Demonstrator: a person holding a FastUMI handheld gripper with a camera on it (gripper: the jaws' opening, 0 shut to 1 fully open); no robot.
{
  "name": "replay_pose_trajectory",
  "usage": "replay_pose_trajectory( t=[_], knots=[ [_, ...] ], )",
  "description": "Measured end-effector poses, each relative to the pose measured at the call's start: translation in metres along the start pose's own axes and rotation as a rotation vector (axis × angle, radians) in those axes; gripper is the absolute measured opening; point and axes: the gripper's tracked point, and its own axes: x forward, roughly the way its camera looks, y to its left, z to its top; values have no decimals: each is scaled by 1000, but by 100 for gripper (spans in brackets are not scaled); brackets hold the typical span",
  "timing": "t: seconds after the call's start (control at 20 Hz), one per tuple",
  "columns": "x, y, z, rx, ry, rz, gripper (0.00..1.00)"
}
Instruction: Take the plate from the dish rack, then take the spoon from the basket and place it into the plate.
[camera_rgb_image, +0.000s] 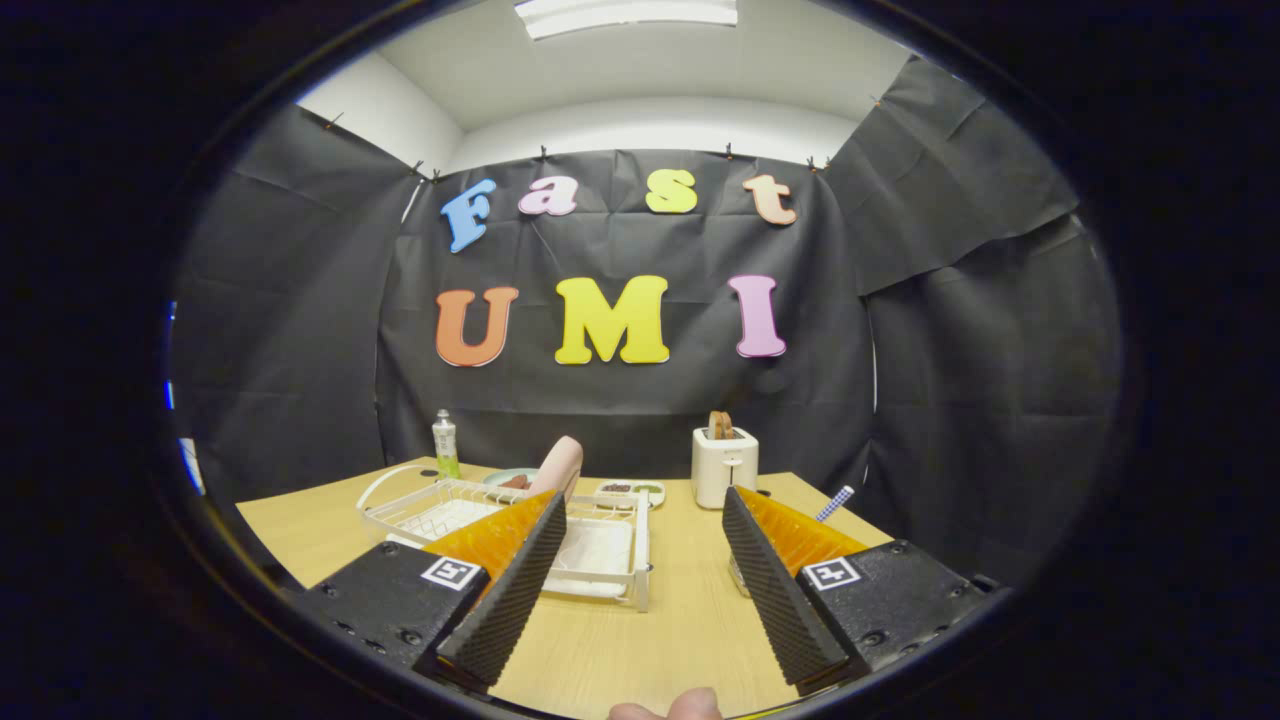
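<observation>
A white wire dish rack (610, 585) stands on the wooden table, ahead and to the left, partly behind my left finger. A pink plate (560, 465) stands upright in the rack's far part, just beyond the tip of that finger. A spoon handle (836, 503) with a blue-and-white check pattern pokes up beyond my right finger; what holds it is hidden behind the finger. My gripper (642, 500) is open above the table, with nothing between its fingers.
A white toaster (724, 468) with bread in it stands at the table's back, beyond the right finger. A small bottle (445, 446) and some small dishes (630, 490) sit behind the rack. A person's fingertip (670, 708) shows at the near edge.
</observation>
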Motion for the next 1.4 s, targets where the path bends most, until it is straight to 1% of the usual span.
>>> replay_pose_trajectory(
  t=[0.15, 0.4, 0.65, 0.8, 0.95, 1.2, 1.4],
  knots=[
    [11, 12, 10, 8, 24, 45, 100],
    [49, 34, 52, 50, 93, 155, 100],
    [101, 48, 73, 1, 208, 196, 100],
    [124, 65, 73, 21, 320, 246, 100],
    [147, 80, 65, 20, 442, 280, 100],
    [185, 91, 40, -13, 624, 263, 100],
    [217, 96, 15, 42, 788, 249, 100]
  ],
)
